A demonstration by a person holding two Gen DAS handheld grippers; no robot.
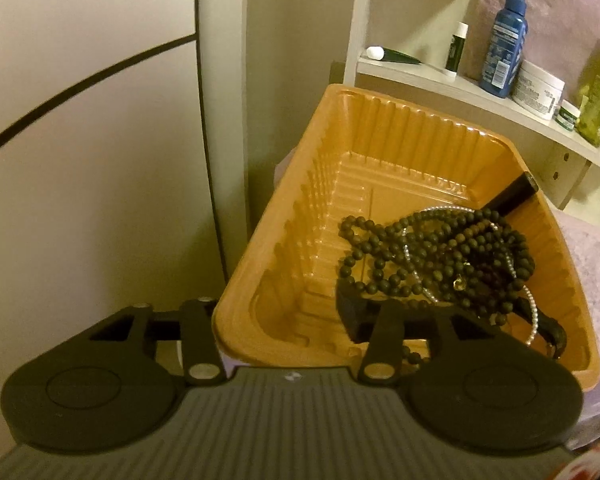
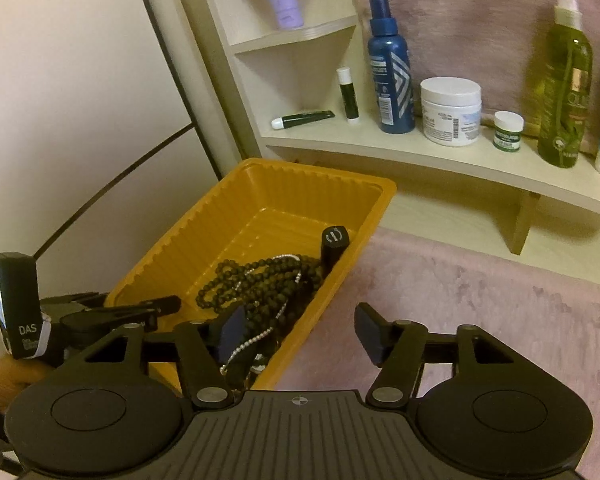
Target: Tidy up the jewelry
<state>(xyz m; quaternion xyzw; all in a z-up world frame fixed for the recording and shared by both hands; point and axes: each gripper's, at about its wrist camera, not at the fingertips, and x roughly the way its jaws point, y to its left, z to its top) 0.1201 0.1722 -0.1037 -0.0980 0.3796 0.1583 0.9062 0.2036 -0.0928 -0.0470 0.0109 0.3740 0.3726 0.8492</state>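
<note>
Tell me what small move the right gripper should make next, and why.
Probably withdraw the right gripper a little from the tray. It is open and holds nothing, while the beads and silver chain already lie in the tray. The left gripper seems to straddle the tray's near rim, steadying it.

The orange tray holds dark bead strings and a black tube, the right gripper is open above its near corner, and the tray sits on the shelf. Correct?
Not quite: the orange tray sits on the pink surface below the shelf, as the right wrist view shows. The rest stands.
</note>
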